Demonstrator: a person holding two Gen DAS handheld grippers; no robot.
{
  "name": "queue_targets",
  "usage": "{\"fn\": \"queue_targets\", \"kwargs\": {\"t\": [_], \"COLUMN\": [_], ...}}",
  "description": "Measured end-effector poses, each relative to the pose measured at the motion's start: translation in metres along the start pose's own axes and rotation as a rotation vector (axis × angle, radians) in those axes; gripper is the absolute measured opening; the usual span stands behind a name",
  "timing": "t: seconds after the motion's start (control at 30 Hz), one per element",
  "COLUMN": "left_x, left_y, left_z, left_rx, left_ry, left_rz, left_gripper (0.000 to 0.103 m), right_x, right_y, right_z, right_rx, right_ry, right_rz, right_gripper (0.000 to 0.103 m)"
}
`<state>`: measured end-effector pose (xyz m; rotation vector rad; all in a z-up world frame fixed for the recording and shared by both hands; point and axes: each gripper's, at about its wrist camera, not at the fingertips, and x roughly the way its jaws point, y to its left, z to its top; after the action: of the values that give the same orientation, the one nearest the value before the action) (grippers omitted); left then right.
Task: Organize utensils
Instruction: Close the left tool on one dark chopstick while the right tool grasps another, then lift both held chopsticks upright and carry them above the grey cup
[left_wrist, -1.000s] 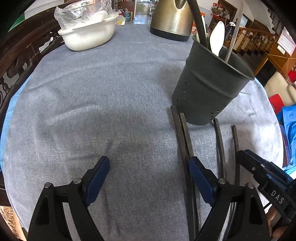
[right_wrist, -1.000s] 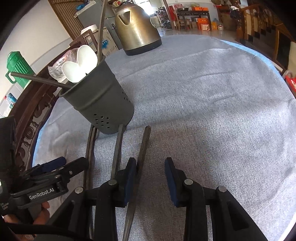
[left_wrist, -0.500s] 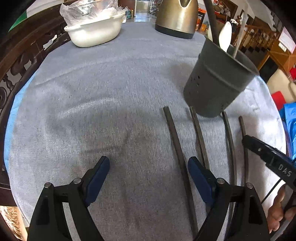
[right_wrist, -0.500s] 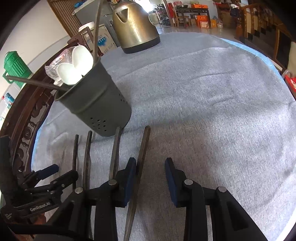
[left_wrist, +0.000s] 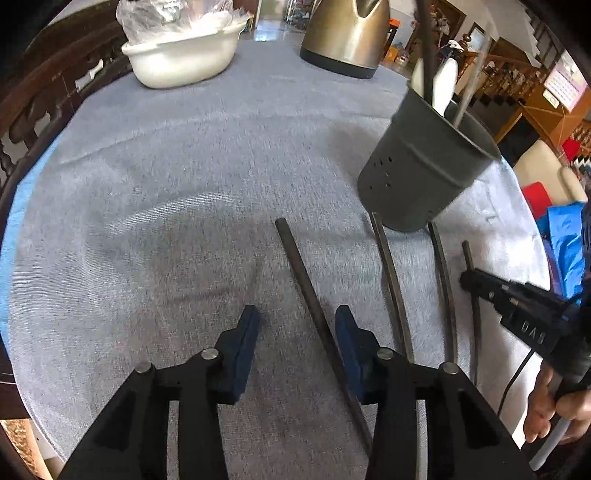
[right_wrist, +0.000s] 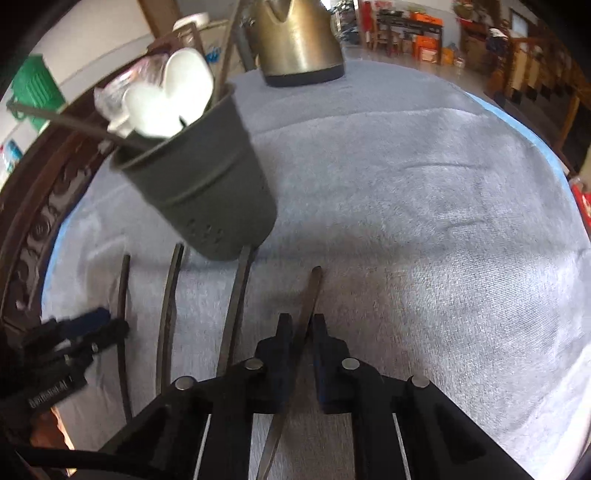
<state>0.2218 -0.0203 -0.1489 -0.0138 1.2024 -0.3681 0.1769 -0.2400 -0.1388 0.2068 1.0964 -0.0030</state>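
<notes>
Several dark utensil handles lie side by side on the grey cloth before a dark perforated utensil holder (left_wrist: 424, 166) (right_wrist: 199, 184) that holds white spoons (right_wrist: 173, 96) and dark utensils. My left gripper (left_wrist: 295, 325) is open, with the leftmost dark utensil (left_wrist: 303, 280) between its fingers, nearer the right pad. My right gripper (right_wrist: 301, 332) has its jaws closed onto the rightmost dark utensil (right_wrist: 310, 291), which lies on the cloth. The right gripper also shows at the right of the left wrist view (left_wrist: 469, 280), over the rightmost handle.
A brass kettle (left_wrist: 343, 33) (right_wrist: 295, 40) and a white bowl (left_wrist: 181, 59) with a plastic bag stand at the far side of the table. A carved wooden chair back (left_wrist: 33, 103) runs along the left edge. A hand (left_wrist: 554, 413) holds the right gripper.
My left gripper narrowed its opening and shifted so the leftmost utensil lies between its fingers. My right gripper closed from open onto the rightmost utensil.
</notes>
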Motion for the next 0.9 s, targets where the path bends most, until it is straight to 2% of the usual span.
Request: {"fn": "queue_targets", "kwargs": {"t": [0.03, 0.13, 0.27, 0.37, 0.43, 0.5, 0.67, 0.9], "left_x": [0.003, 0.01, 0.018, 0.023, 0.025, 0.026, 0.002, -0.063], "left_y": [0.005, 0.012, 0.019, 0.02, 0.02, 0.022, 0.017, 0.008], "left_z": [0.007, 0.024, 0.041, 0.047, 0.046, 0.045, 0.03, 0.013], "left_rx": [-0.015, -0.046, -0.061, -0.037, -0.025, -0.031, -0.017, -0.004], "left_ry": [0.006, 0.012, 0.012, 0.003, -0.004, -0.003, -0.057, -0.217], "left_rz": [-0.007, -0.008, 0.002, 0.055, 0.051, 0.029, 0.015, -0.009], "left_gripper": [0.052, 0.052, 0.051, 0.034, 0.012, 0.008, 0.007, 0.007], "right_x": [0.0, 0.004, 0.009, 0.011, 0.012, 0.01, -0.021, -0.08], "right_y": [-0.001, -0.003, 0.0, 0.005, 0.004, 0.002, 0.004, -0.003], "right_z": [0.0, 0.01, 0.021, 0.024, 0.025, 0.023, 0.011, -0.004], "right_rx": [-0.002, 0.038, 0.045, 0.027, 0.018, 0.022, 0.018, 0.04], "right_ry": [0.012, 0.059, 0.073, 0.058, 0.054, 0.047, -0.031, -0.196], "right_rz": [-0.003, -0.006, -0.037, -0.044, -0.048, -0.039, -0.014, 0.079], "right_gripper": [0.012, 0.013, 0.013, 0.012, 0.01, 0.008, 0.007, 0.006]}}
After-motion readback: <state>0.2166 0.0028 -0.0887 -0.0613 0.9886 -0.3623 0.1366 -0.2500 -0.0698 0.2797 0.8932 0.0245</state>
